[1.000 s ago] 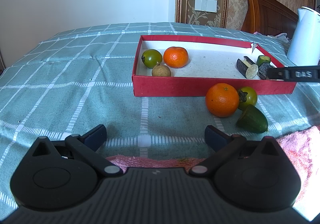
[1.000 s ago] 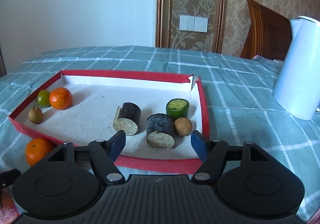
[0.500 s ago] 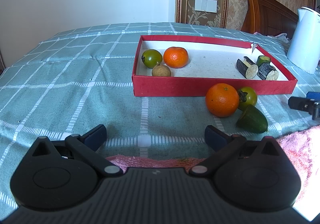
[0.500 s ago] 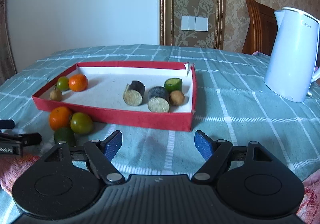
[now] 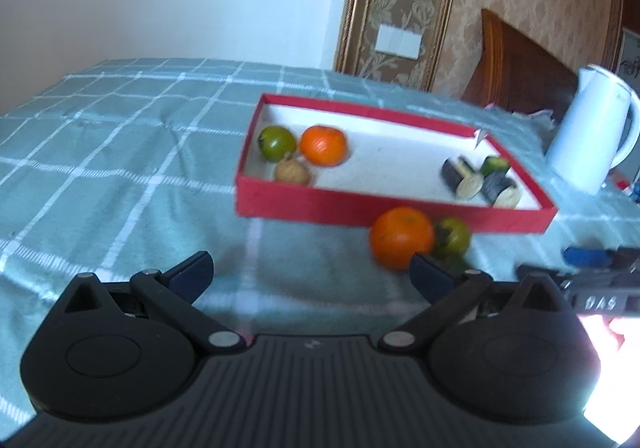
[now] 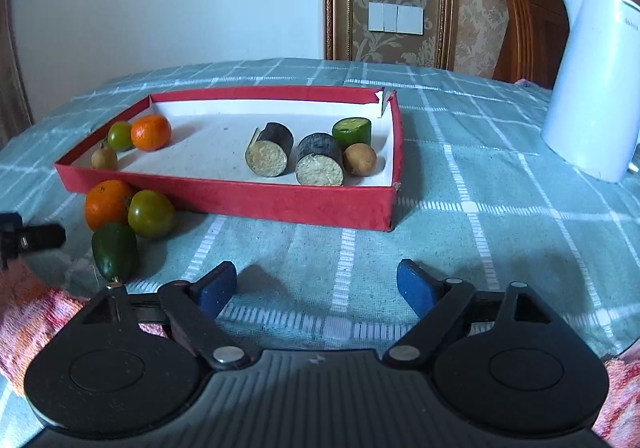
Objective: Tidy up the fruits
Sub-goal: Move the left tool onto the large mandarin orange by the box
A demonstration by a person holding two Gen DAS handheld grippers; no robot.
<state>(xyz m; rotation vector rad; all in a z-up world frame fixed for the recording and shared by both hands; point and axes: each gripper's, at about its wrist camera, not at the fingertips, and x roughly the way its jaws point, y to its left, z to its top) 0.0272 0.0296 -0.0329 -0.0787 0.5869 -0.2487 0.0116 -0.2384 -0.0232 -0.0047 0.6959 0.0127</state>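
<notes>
Right gripper [image 6: 316, 288] has just been spreading its jaws, nothing between them, over the checked cloth [image 6: 460, 232] in front of the red tray [image 6: 248, 200]. Left gripper [image 5: 312, 276] gapes wide too, empty (view blurred). Orange [image 6: 106, 204], green tomato [image 6: 151, 214] and avocado [image 6: 115, 250] sit outside, by the tray's near left wall.

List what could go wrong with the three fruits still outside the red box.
1. The orange, green tomato and avocado sit packed together against the box; gripping one may nudge the round ones into rolling.
2. The left gripper and right gripper, both open and empty, sit close together near that cluster and might collide.
3. The box's right end is crowded with cut pieces, so fruit dropped there could knock them.
</notes>
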